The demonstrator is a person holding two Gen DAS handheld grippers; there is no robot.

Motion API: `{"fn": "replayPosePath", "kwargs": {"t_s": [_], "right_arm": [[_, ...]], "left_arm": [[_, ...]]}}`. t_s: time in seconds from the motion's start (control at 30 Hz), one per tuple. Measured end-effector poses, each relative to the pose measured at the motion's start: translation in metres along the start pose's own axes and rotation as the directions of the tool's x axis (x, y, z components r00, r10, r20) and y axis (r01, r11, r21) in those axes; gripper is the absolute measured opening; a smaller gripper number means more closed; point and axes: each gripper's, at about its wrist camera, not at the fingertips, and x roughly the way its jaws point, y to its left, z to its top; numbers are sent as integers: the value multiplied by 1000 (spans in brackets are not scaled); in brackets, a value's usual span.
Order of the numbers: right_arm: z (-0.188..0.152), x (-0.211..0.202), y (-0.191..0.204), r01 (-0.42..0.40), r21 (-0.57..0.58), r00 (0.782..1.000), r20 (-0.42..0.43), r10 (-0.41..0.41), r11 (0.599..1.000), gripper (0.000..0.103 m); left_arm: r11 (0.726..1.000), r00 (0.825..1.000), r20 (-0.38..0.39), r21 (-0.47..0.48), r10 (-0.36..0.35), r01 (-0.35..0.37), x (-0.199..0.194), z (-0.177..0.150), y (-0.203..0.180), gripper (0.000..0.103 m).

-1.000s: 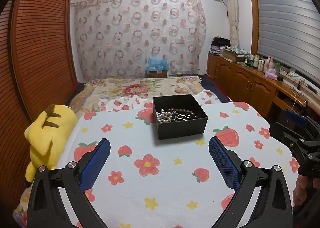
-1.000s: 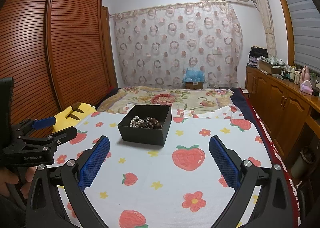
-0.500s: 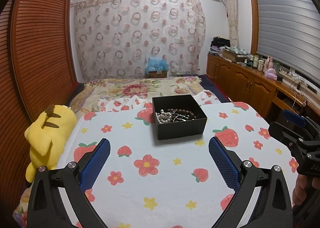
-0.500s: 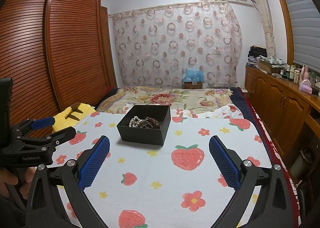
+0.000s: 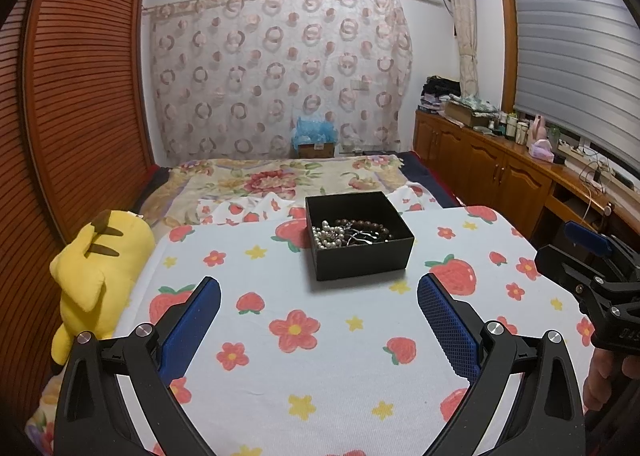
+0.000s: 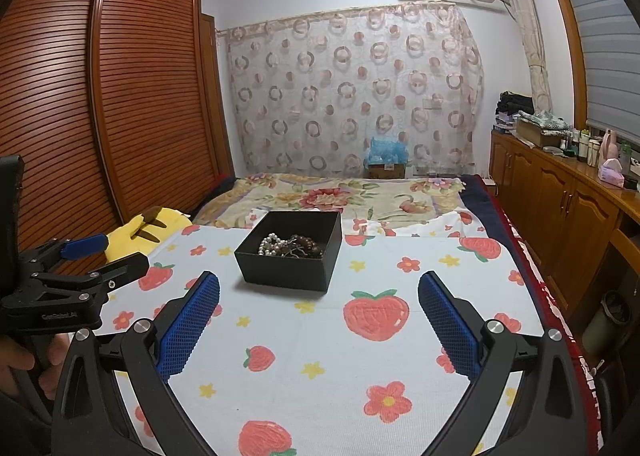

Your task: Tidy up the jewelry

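— Where is the jewelry?

— In the box (image 5: 359, 234), ahead of my left gripper (image 5: 319, 298) and a little right of its centre line. From my right gripper (image 6: 319, 298) the same box sits ahead and slightly left. Inside lie pearls (image 5: 329, 235), dark beads (image 5: 366, 225) and something silvery, tangled together against the box's near wall.

— What do your jaws hold?

— Nothing. Both pairs stand spread wide and hang over the cloth (image 5: 304, 368), well short of the box.

— Why flank it like that?

— I judge it lets one side steady the box while the other reaches in. The box sits mid-cloth, so either jaw can approach freely.

— Anything in the way?

— Only a plush (image 5: 98, 268) off to my left jaws' left, well apart. The tangle looks like the real trouble: one strand may drag the others out.
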Motion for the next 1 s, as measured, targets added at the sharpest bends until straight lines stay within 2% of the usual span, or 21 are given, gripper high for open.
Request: {"fn": "replayPosePath", "kwargs": {"t_s": [1.0], "right_arm": [[1, -1, -3, 4, 3, 1000, 6, -4, 1000, 100]], "left_arm": [[1000, 1000, 13, 3, -1, 1, -4, 2, -2, 95]]}}
